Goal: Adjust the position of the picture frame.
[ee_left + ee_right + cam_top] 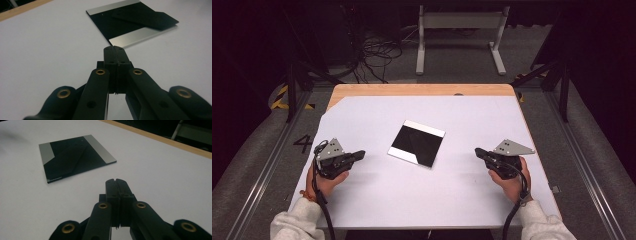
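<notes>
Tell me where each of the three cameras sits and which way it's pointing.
High view: above the person's side, looking forward and down on the white table; both hands, left gripper and right gripper show.
Left gripper view: rides that gripper, facing the black square plate past its shut jaws.
Right gripper view: likewise, facing the plate from the opposite side, jaws shut.
Shared: all see the plate.

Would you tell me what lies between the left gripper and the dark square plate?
Nothing: in the left gripper view, bare white table cover runs from the shut left gripper to the plate.
</notes>
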{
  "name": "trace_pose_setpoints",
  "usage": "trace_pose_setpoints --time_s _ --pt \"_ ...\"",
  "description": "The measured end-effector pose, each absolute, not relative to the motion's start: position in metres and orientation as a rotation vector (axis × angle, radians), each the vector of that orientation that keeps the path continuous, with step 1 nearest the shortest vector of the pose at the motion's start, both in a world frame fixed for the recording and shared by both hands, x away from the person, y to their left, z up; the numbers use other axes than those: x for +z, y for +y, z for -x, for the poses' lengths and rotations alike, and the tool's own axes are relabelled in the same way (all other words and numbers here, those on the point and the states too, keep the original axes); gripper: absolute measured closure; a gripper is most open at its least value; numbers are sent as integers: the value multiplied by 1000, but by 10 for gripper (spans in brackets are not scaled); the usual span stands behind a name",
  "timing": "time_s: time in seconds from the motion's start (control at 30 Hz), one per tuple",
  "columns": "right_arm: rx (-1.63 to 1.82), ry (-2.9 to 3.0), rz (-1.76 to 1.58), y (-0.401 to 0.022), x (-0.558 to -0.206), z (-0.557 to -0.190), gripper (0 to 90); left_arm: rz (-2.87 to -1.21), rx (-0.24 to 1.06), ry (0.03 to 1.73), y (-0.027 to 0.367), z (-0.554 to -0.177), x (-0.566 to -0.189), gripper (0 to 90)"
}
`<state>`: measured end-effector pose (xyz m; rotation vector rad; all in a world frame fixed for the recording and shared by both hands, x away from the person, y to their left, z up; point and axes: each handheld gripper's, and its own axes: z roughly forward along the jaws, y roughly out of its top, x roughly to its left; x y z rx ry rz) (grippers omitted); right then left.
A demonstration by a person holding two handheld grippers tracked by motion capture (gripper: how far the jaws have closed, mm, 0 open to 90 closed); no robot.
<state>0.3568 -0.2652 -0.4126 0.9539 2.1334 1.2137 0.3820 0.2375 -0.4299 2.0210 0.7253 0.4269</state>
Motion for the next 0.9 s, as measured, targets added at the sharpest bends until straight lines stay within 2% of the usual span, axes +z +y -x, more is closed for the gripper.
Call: trace_pose_setpoints --time_s 0.33,0.57,0.67,0.9 --pt "1226 2130 -894 -246 -405 -372 869 -2045 427 705 217 -402 -427 900" --pt "1186 2147 -936 -240 -412 -385 899 -2115 393 705 198 -418 -432 900" --pt "1163 2154 -957 -237 -415 -391 900 -2094 356 713 189 -428 -431 900" --pt "1127 2174 -977 -231 -422 -397 900 -2121 376 746 176 -446 -437 900"
